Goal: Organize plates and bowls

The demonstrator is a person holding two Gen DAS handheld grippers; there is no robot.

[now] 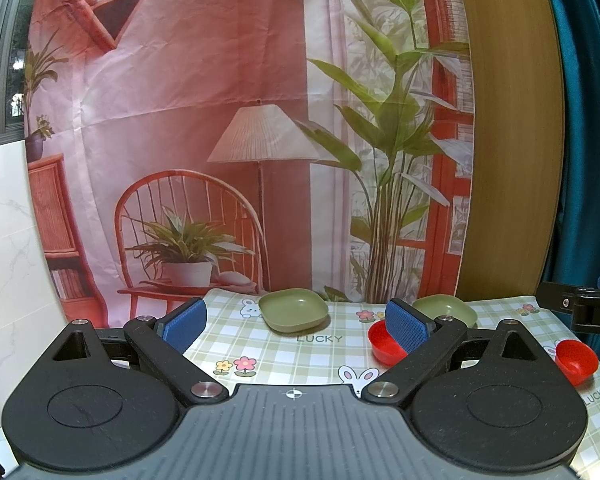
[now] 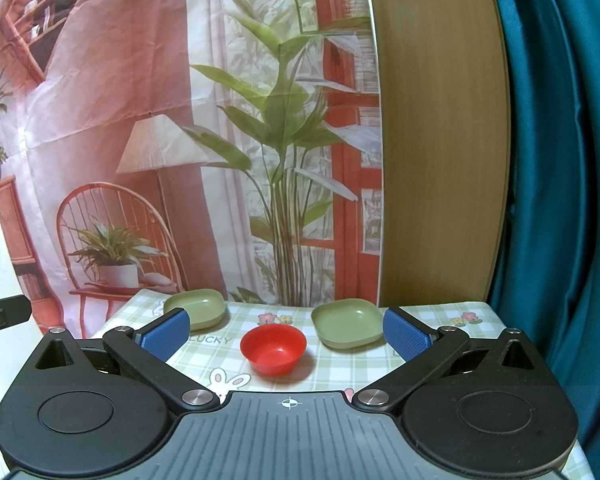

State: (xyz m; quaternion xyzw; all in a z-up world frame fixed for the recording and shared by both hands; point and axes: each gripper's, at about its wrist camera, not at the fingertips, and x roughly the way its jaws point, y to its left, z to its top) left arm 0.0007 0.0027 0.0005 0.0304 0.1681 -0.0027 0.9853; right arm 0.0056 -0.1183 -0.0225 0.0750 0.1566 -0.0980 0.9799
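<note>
1. Left gripper: blue-padded fingers spread wide apart, nothing between them, hovering above the near edge of the surface, which wears a green-checked tablecloth with bunnies, flowers and "LUCKY" print.
2. Left green square plastic plate: far side of the surface, upright, just beyond the "LUCKY" lettering, seen between the left gripper's fingers; also in the right wrist view, partly behind the right gripper's left pad.
3. Small red round plastic bowl: middle of the surface, upright, between the two green plates and nearer the camera, apart from both. In the left wrist view it is half hidden behind the right-hand blue pad.
4. Right green square plastic plate: far side, right of the red bowl, not touching it; the right gripper's right pad overlaps its edge in view.
5. Right gripper: fingers wide apart, empty, red bowl framed between them.
6. Second small red bowl: near the right edge of the surface, left wrist view only, well apart from the first.
7. Behind: printed fabric backdrop with chair, lamp, plants; wooden panel; teal curtain.
</note>
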